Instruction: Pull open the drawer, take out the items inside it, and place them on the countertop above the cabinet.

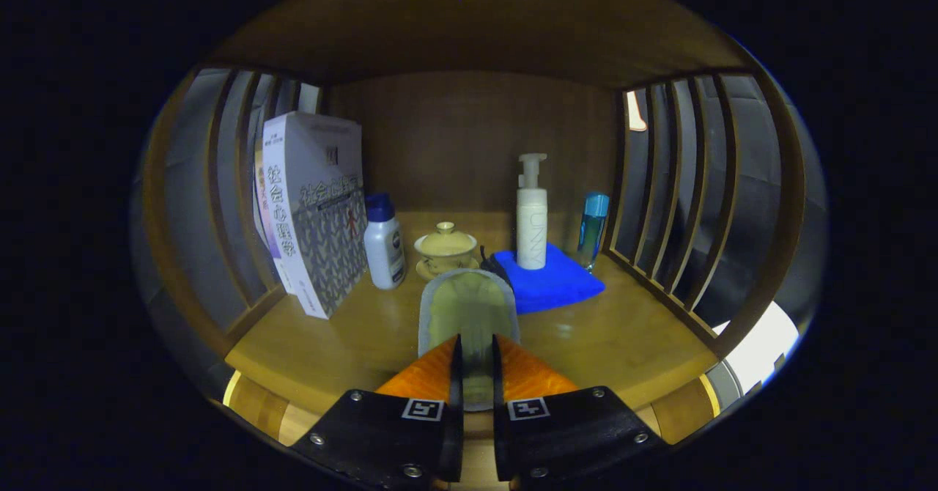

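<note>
My gripper [476, 341] is shut on the near end of a flat pale-green packet [469, 304] with a translucent rim. The packet sticks out forward from between the fingers, over the wooden countertop [623, 344]. I cannot tell whether its far end touches the wood. Its tip reaches almost to a lidded tea cup [445, 248] on a saucer just beyond.
Upright books [311, 209] lean at the left slatted side. A small white bottle with a blue cap [384, 243] stands beside them. A white pump bottle [531, 216] stands on a blue cloth [553, 282], with a slim blue bottle [592, 227] by the right slats. A wooden shelf roofs the space.
</note>
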A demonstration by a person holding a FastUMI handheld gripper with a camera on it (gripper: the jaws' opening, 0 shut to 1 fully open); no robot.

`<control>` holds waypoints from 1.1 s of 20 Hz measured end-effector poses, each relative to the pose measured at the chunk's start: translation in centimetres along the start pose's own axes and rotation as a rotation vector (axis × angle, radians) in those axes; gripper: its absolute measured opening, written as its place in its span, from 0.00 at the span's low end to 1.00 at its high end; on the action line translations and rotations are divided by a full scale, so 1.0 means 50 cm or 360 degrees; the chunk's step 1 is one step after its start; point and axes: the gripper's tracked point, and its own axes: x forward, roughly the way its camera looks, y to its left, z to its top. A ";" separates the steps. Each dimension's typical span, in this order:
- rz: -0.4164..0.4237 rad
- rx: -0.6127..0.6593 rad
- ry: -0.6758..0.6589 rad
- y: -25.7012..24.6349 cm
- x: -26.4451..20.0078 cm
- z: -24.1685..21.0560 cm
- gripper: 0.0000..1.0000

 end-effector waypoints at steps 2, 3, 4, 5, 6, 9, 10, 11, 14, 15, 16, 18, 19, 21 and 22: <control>-0.0018 0.0017 0.0004 -0.012 0.009 0.003 0.22; -0.0029 0.0005 0.0003 -0.019 0.014 0.001 0.26; -0.0027 -0.0004 -0.0009 -0.021 0.012 0.006 0.37; -0.0034 0.0016 -0.0049 -0.023 0.005 0.011 0.49; -0.0005 0.0051 -0.0113 -0.014 -0.011 0.022 0.61; 0.0110 0.0161 -0.0337 0.015 -0.099 0.051 0.96; 0.0135 0.0166 -0.0386 0.019 -0.135 0.053 0.96; 0.0148 0.0164 -0.0430 0.019 -0.175 0.047 0.96; 0.0172 0.0111 -0.0538 0.030 -0.292 0.033 0.95; 0.0184 0.0090 -0.0559 0.034 -0.329 0.021 0.94; 0.0200 0.0073 -0.0578 0.040 -0.364 0.005 0.94; 0.0230 0.0077 -0.0612 0.051 -0.430 -0.032 0.94; 0.0251 0.0098 -0.0617 0.056 -0.456 -0.053 0.94; 0.0314 0.0103 -0.0615 0.070 -0.498 -0.103 0.94; 0.0324 0.0074 -0.0602 0.071 -0.510 -0.128 0.94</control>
